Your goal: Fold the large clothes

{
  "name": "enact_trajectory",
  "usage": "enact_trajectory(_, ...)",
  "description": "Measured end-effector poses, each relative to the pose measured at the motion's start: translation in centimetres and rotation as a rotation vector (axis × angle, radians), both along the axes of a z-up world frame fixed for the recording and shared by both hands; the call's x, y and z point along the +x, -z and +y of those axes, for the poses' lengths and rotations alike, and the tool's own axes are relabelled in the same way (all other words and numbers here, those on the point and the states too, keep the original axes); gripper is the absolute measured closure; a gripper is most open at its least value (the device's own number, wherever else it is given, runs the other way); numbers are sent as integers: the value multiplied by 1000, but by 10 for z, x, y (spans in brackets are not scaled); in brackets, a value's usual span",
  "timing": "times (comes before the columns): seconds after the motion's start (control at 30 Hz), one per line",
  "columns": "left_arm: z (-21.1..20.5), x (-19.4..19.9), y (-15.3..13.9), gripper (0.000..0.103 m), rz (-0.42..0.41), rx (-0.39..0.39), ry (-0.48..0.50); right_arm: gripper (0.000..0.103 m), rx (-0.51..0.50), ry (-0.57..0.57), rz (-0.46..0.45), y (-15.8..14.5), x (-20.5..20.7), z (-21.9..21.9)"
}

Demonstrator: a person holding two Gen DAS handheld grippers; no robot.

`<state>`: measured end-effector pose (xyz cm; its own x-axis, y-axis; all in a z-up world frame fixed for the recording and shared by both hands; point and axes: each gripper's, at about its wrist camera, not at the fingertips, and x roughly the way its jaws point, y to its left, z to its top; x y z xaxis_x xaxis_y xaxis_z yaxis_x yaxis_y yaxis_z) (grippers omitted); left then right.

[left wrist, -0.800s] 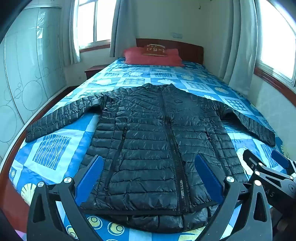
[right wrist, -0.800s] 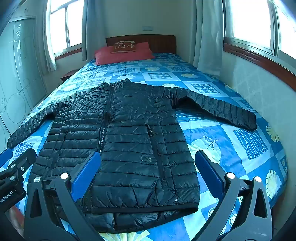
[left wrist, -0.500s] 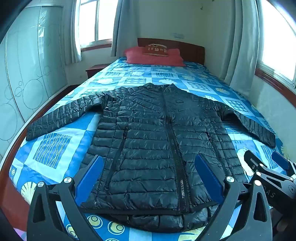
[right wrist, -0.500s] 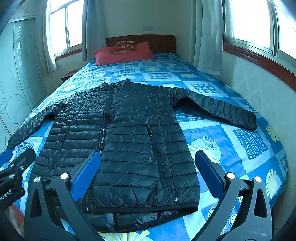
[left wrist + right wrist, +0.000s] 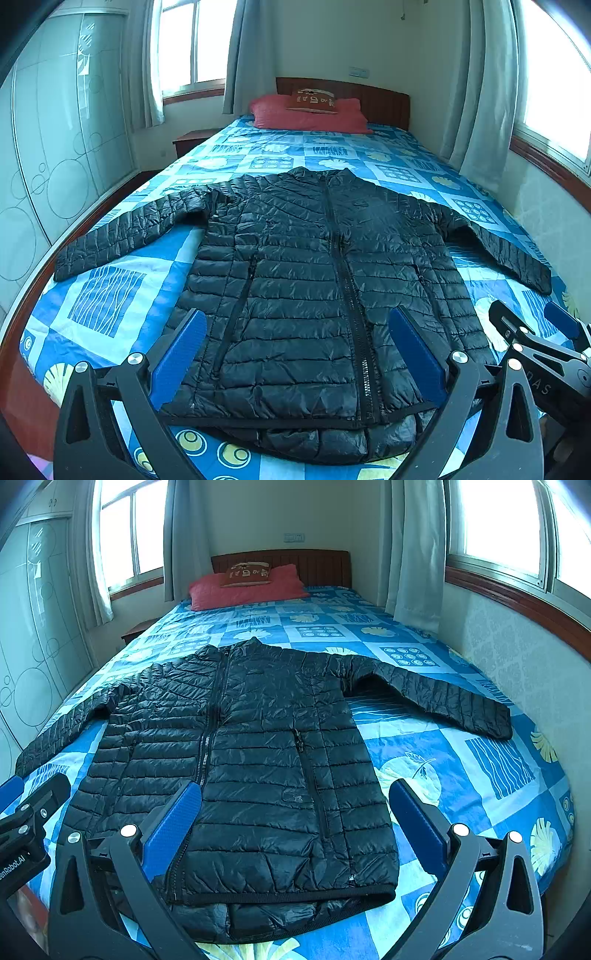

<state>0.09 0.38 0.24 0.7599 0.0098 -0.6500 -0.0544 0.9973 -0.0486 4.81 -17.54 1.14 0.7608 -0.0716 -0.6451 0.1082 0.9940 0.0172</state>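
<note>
Black quilted jacket (image 5: 306, 280): spread flat, zipped, sleeves outstretched on the bed (image 5: 110, 295), ready for folding; left gripper (image 5: 297, 354) and right gripper (image 5: 295, 829) above its hem, fingers wide apart, empty.

The jacket (image 5: 303, 280) is black quilted cloth with a shiny finish. The bed cover (image 5: 107, 302) looks like matt printed cotton. The headboard (image 5: 321, 566) is dark polished wood.

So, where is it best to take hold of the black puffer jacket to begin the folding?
Probably at the sleeve cuffs. The black puffer jacket lies flat, zipped, sleeves spread. The open left gripper could take the left cuff from the outer side, the open right gripper the right cuff.
</note>
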Motion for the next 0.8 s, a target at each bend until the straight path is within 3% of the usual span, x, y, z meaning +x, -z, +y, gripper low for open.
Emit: enact_trajectory(0.8, 0, -1, 3, 5, 2, 3, 3, 2, 3, 1, 6, 3, 1, 0)
